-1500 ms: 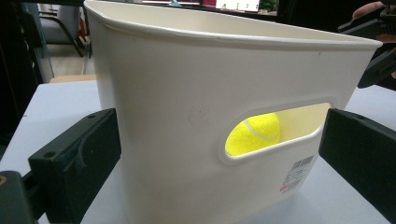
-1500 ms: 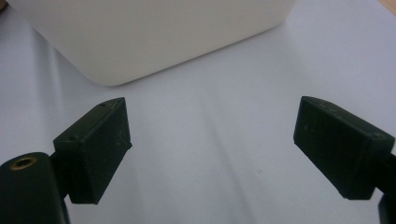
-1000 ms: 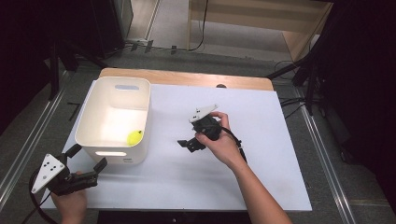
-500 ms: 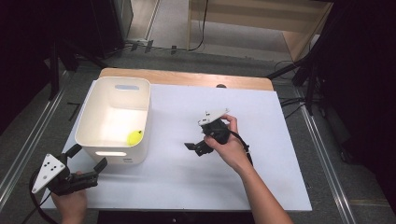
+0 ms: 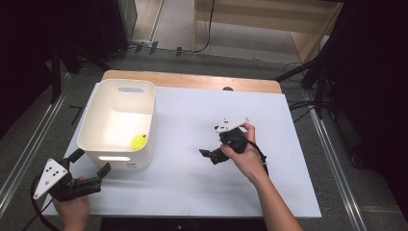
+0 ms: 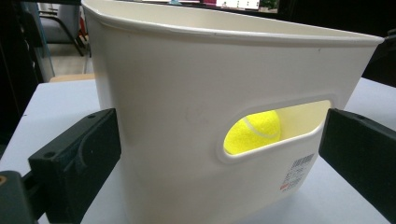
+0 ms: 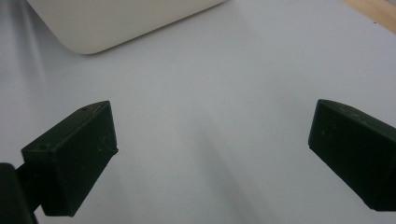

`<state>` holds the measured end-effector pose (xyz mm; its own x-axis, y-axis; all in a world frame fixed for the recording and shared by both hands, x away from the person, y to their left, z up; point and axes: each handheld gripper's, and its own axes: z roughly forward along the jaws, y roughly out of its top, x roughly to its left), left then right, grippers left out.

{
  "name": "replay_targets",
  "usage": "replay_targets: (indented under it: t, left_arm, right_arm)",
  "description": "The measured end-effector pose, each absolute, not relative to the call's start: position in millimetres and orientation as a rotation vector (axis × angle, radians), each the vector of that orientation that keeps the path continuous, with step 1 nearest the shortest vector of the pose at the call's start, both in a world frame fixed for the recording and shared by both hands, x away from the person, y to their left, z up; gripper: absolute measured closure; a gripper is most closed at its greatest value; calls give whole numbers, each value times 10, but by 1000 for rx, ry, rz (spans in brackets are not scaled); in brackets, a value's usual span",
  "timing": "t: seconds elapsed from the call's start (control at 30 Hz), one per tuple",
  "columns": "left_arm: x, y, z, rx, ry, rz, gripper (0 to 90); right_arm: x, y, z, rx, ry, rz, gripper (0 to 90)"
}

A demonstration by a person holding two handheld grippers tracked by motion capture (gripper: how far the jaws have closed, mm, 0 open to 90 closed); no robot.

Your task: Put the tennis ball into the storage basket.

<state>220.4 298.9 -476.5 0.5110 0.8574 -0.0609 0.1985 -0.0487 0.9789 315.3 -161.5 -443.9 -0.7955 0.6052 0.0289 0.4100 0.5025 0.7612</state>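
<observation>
Lower left, the left gripper (image 5: 89,167) sits wide open at the white bin (image 5: 98,122), jaws flanking its near wall. Centre frame, the right gripper (image 5: 208,155) has just spread open, empty. The yellow tennis ball (image 5: 138,141) rests inside the bin.

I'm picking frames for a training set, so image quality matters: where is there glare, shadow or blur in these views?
High view: the white bin glows overexposed inside, and the room around the table is near black. Left gripper view: sharp tennis ball through the handle slot, jaws dark. Right gripper view: soft shadows on the table, bin corner slightly blurred.
</observation>
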Motion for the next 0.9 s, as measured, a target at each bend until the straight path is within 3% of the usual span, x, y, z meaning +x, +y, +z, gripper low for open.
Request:
replay_targets:
  t: [0.9]
  left_arm:
    - [2203, 2974, -4769, 1572, 940, 704, 0]
  right_arm:
    - [2802, -2360, -4568, 980, 2349, 1253, 1]
